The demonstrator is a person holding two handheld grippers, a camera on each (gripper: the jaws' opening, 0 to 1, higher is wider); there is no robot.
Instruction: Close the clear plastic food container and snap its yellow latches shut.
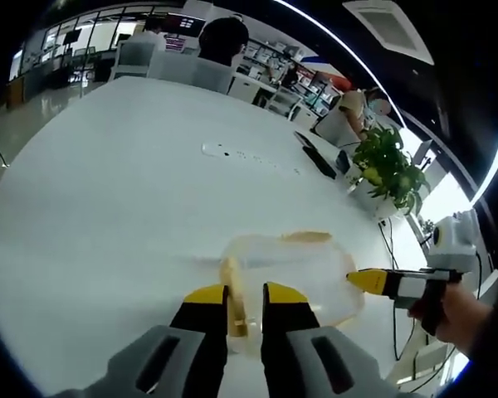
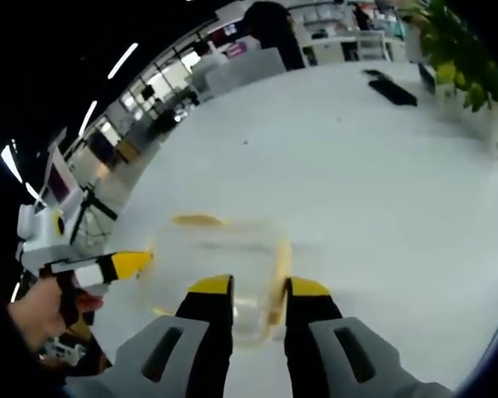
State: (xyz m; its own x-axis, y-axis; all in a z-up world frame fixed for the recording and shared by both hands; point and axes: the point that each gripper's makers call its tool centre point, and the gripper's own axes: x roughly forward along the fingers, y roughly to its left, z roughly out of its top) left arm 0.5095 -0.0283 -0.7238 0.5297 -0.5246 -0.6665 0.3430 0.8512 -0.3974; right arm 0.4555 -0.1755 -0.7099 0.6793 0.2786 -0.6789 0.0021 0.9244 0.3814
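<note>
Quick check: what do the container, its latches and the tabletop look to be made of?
Container: clear, slightly cloudy plastic; the table shows through its walls. Latches: opaque yellow, probably plastic, smooth. Table: white, smooth, faintly glossy with soft reflections, likely laminate; I cannot tell for certain.

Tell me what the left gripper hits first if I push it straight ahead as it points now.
Likely the yellow latch on the near side of the clear food container: it sits in the gap between the left gripper's open jaws, apparently right at the tips, though depth is uncertain.
</note>
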